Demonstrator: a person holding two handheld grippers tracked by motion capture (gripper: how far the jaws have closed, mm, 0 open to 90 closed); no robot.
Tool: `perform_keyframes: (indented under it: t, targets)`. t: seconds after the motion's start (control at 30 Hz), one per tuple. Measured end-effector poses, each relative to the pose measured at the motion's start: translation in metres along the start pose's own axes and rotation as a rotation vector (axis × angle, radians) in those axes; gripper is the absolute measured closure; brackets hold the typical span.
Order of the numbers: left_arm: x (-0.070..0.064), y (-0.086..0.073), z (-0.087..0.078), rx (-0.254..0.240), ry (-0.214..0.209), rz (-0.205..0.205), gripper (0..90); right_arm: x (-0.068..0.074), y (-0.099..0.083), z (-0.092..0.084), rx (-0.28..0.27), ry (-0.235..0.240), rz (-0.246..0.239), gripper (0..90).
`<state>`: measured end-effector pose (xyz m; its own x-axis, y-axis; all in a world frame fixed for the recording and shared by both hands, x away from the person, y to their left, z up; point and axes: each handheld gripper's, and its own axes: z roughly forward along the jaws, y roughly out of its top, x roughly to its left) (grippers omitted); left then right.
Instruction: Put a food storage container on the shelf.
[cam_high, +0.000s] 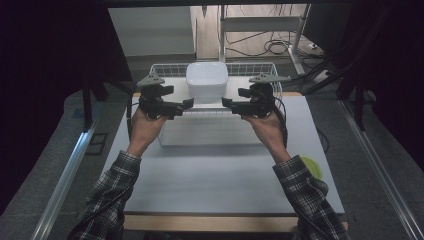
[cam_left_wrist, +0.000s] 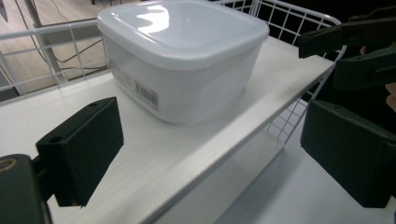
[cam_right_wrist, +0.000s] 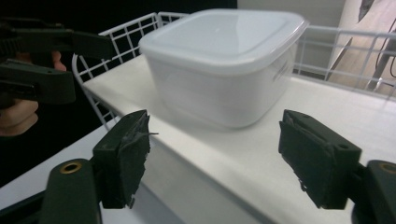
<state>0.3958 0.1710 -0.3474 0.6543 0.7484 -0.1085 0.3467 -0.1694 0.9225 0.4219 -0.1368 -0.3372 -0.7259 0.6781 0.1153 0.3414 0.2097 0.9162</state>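
High view: the person's two hands hold the left gripper (cam_high: 189, 103) and the right gripper (cam_high: 226, 103) facing each other at the front edge of a raised white shelf (cam_high: 240, 86) fenced by a white wire basket rail (cam_high: 170, 66); a lidded white plastic container (cam_high: 207, 79) sits on that shelf, centred between and just behind the two gripper tips, touched by neither. Judged step: the container rests on the shelf and both tools stand free of it, so this reads either as the end of a placement or as the line-up for a two-sided pick. If a pick follows, each gripper needs to advance along the shelf to the container's opposite side walls and close evenly, low enough to stay under the lid lip. Left gripper view: jaws stand wide apart with nothing between the pads; the container (cam_left_wrist: 182, 56) lies ahead on the shelf board (cam_left_wrist: 154, 154), clear of the jaws, with the right gripper (cam_left_wrist: 345, 56) beyond it. Container look: translucent white, square with rounded corners, walls tapering slightly downward, glossy lid seated flush, small barcode label (cam_left_wrist: 146, 94) on one wall; contents not discernible. Right gripper view: jaws likewise open and empty, the container (cam_right_wrist: 224, 65) ahead near the shelf edge, the left gripper (cam_right_wrist: 46, 60) at far left.
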Motion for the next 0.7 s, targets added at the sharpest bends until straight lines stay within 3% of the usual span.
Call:
perform_keyframes:
  t: [0.17, 0.47, 0.7]
  targets:
    - [-0.011, -0.014, -0.005, -0.005, -0.015, 0.028, 4.2, 0.006, -0.014, -0.005, 0.030, 0.020, -0.033, 19.2]
    - [-0.028, -0.044, -0.010, 0.033, -0.010, 0.094, 3.3, 0.013, -0.039, -0.016, 0.056, 0.041, -0.073, 13.6]
    - [-0.035, -0.064, -0.016, 0.029, -0.053, 0.122, 2.5, 0.018, -0.060, -0.021, 0.090, 0.048, -0.125, 9.8]
